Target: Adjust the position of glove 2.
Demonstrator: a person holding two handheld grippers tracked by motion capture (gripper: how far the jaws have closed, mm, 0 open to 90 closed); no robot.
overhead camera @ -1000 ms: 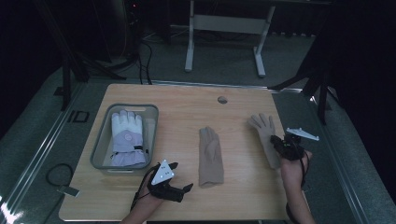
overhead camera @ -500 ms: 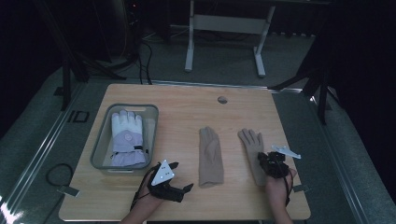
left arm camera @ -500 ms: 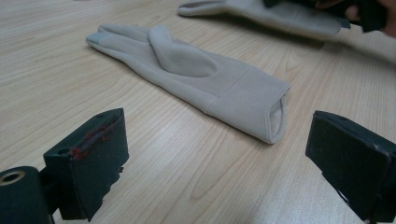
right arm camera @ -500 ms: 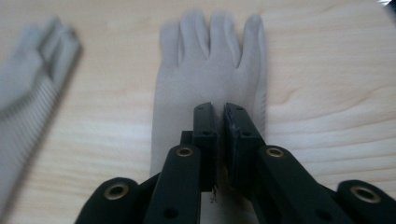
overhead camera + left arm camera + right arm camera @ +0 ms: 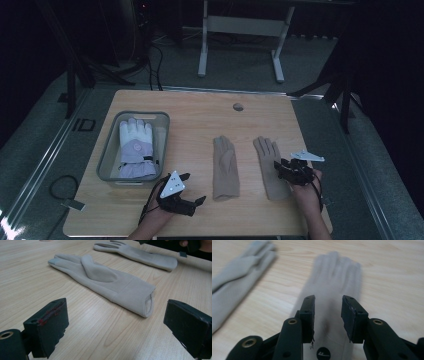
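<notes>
Right hand-held gripper [image 5: 287,169] is hovering over the right beige glove [image 5: 270,167] lying flat on the bench [image 5: 200,115], jaws just opening, released, glove under the gap. Right gripper view is showing a small logo on that glove's cuff. Left hand-held gripper [image 5: 186,187] is resting low, jaws wide, empty, facing the left beige glove [image 5: 105,285]. High view is showing a white ski glove [image 5: 136,147] in a grey bin [image 5: 107,155].

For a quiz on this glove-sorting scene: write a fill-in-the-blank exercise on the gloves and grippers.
1. The grey plastic basket holds a padded ____ ski glove.
2. ____ beige knit gloves lie flat on the wooden table.
3. The right gripper hovers over the right beige glove with jaws ____.

Missing: white; Two; open
</notes>
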